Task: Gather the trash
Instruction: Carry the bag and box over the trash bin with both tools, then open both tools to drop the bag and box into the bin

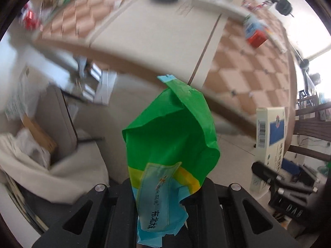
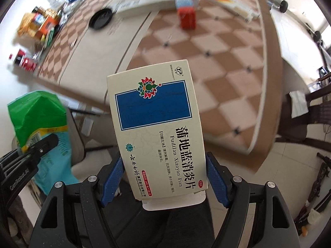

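Note:
My left gripper is shut on a crumpled green, yellow and pale blue plastic wrapper, which stands up out of the jaws. The same wrapper shows at the left of the right wrist view, with the left gripper's black fingers across it. My right gripper grips a cream medicine box with a blue panel between its blue pads; the box also stands at the right of the left wrist view. Both grippers point down past the table's edge, over the floor.
A checkered table carries a red-and-blue carton, a black round lid, snack packs and red cans. Below lie a white bag-lined bin, a grey chair and dark chairs.

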The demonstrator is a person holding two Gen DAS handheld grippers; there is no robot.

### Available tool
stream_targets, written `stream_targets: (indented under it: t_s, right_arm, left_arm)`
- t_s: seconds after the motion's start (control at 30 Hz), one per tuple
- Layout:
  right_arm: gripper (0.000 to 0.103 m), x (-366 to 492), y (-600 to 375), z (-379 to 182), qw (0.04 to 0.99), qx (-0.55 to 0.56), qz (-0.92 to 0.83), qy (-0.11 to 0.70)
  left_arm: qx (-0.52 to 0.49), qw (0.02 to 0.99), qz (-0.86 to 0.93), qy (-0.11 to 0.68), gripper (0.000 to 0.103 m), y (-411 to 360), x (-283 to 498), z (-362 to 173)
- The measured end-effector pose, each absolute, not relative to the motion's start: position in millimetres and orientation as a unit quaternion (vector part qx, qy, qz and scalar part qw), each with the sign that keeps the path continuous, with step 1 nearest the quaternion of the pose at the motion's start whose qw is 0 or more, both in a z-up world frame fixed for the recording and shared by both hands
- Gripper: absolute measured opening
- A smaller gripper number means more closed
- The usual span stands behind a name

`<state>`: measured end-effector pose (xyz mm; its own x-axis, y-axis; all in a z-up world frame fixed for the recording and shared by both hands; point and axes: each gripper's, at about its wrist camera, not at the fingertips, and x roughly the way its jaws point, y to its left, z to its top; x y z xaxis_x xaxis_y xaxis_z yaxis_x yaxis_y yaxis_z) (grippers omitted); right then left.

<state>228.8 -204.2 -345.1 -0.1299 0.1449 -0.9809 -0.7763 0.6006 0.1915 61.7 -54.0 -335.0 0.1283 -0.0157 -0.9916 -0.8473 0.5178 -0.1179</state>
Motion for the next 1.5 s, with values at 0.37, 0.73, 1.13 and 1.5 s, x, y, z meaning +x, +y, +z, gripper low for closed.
stream_targets:
  t_s: [0.37, 0.73, 1.13, 1.5]
  right_arm:
    - [0.077, 166.1, -239.2, -557.9, 0.543, -0.314, 0.32, 0.71]
    - [0.078, 198.7, -199.3, -760.5, 0.535, -0.321, 0.306, 0.719]
    - [0.1, 209.9, -194.8, -805.7, 0.514, -0.302, 0.319, 0.736]
    - [0.103, 221.4, -172.1, -792.9, 0.553, -0.339, 0.298, 0.7]
  left_arm:
    - [-0.558, 0.562, 0.273, 0.546, 0.011, -18.1, 67.5, -572.6]
    - [-0.559, 0.542, 0.208, 0.592, 0.026, 15.3, 131.4, -743.3]
    - [-0.557, 0.566, 0.22, 0.566, 0.098, 22.4, 106.6, -735.2]
    - [-0.42, 0.58, 0.33, 0.615, 0.098, -5.2, 69.6, -683.3]
